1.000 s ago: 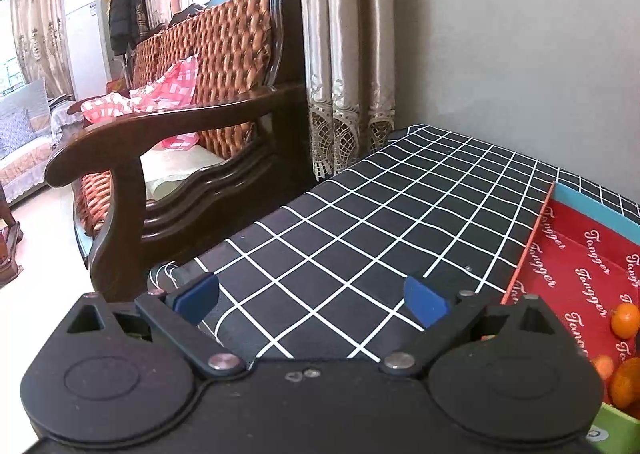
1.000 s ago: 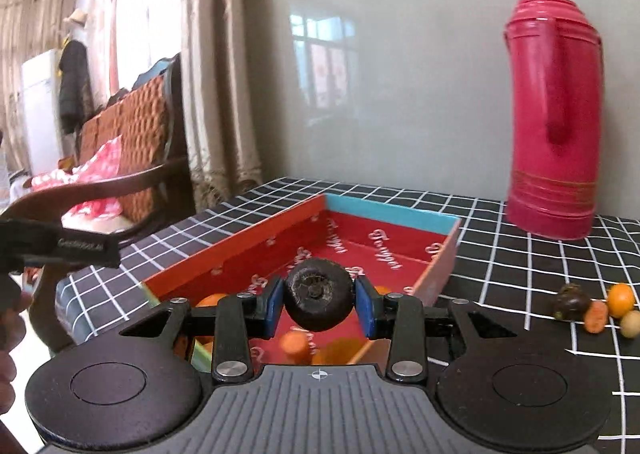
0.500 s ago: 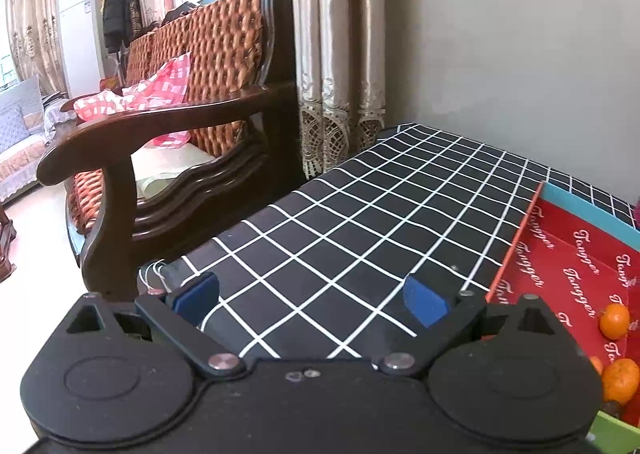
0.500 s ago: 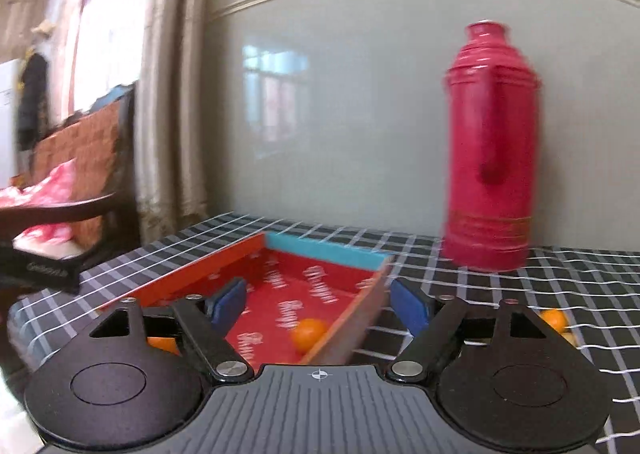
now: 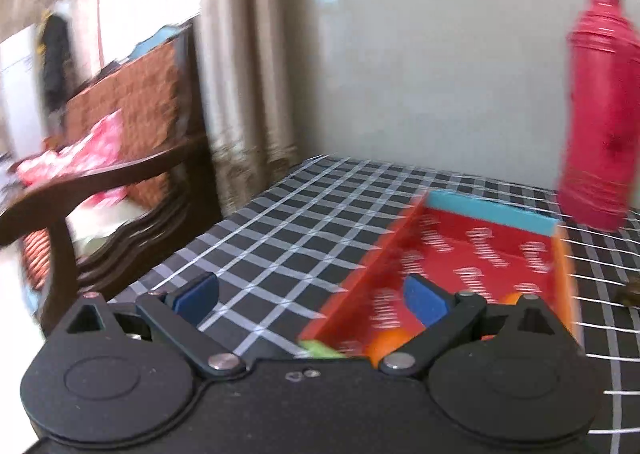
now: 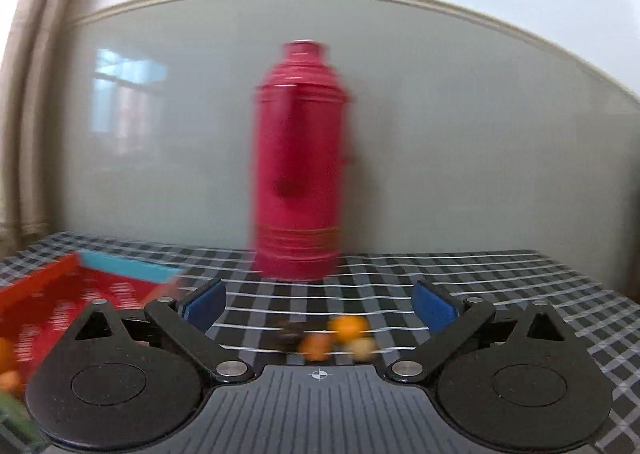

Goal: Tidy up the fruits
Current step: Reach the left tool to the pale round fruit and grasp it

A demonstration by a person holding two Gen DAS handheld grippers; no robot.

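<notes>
The right gripper (image 6: pixel 320 304) no longer holds the dark round fruit it carried a second ago; its jaws are opening, nothing between them, and it now faces the loose fruits (image 6: pixel 330 336) on the table (image 6: pixel 500 274), in front of the red flask (image 6: pixel 302 165). The drop appears made; another pick likely follows. The left gripper (image 5: pixel 310 296) has swung toward the tray (image 5: pixel 492 213), jaws wide and empty. The tray is shallow, red-lined, printed, blue-edged, with orange fruit (image 5: pixel 386 344) inside. The table cloth is black checked.
</notes>
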